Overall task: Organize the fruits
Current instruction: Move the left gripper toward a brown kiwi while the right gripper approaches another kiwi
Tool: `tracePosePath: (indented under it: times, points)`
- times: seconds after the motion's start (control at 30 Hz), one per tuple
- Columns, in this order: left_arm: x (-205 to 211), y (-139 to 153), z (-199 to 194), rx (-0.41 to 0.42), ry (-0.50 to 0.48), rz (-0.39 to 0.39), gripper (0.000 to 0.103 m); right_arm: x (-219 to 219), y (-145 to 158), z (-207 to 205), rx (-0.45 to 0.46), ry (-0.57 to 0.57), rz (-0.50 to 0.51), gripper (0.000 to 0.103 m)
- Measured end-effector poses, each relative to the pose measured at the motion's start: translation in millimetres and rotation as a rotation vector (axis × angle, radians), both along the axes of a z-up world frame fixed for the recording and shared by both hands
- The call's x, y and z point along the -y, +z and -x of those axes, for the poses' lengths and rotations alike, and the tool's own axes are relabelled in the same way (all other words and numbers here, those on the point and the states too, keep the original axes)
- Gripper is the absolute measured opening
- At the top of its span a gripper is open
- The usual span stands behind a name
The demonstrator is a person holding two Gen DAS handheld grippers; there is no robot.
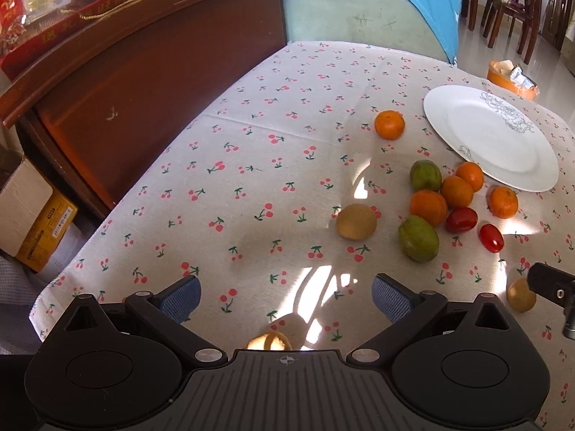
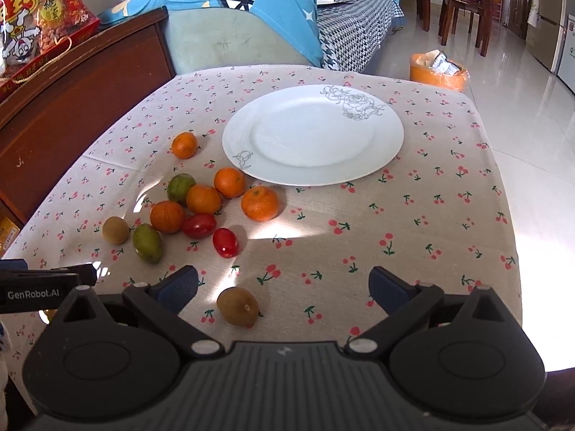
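Note:
A white plate sits on the cherry-print tablecloth; it also shows in the left wrist view. Left of it lie several oranges, two green fruits, two red tomatoes and a brown kiwi. Another kiwi lies just ahead of my right gripper, which is open and empty. My left gripper is open and empty, with the fruit cluster ahead to its right. The kiwi by the right gripper shows in the left wrist view.
A dark wooden cabinet with a red snack box stands left of the table. A green sofa with a blue cushion is behind. An orange bin stands on the tiled floor at right. Cardboard boxes lie below left.

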State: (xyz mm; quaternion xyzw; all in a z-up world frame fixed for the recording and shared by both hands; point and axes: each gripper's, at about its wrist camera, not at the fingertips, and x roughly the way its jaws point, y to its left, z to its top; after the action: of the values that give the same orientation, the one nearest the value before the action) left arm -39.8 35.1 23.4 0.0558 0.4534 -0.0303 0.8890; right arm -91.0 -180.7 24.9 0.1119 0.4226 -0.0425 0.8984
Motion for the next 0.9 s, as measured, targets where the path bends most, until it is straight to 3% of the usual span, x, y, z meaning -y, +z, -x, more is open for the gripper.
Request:
tracePosePath:
  times: [0.17, 0.57, 0.77, 0.9]
  points:
    - [-22.9, -2.1, -0.8, -0.012, 0.043, 0.022, 0.101, 12.7, -1.5, 20.2, 0.005, -0.013, -0.094, 0.100]
    - [-41.9, -0.3, 11.2, -0.002, 0.052, 0.059, 0.096, 0.3, -7.7, 38.2, 0.024, 0.037, -0.081, 0.079]
    - [-36.2, 1.6, 24.4, -0.019, 0.004, 0.066, 0.095, -1.3, -10.5, 35.1, 0.022, 0.049, -0.098, 0.067]
    - [-30.1, -2.2, 33.1, -0.039, -0.030, 0.050, 0.084, -1.9, -11.5, 34.0, 0.027, 0.054, -0.097, 0.061]
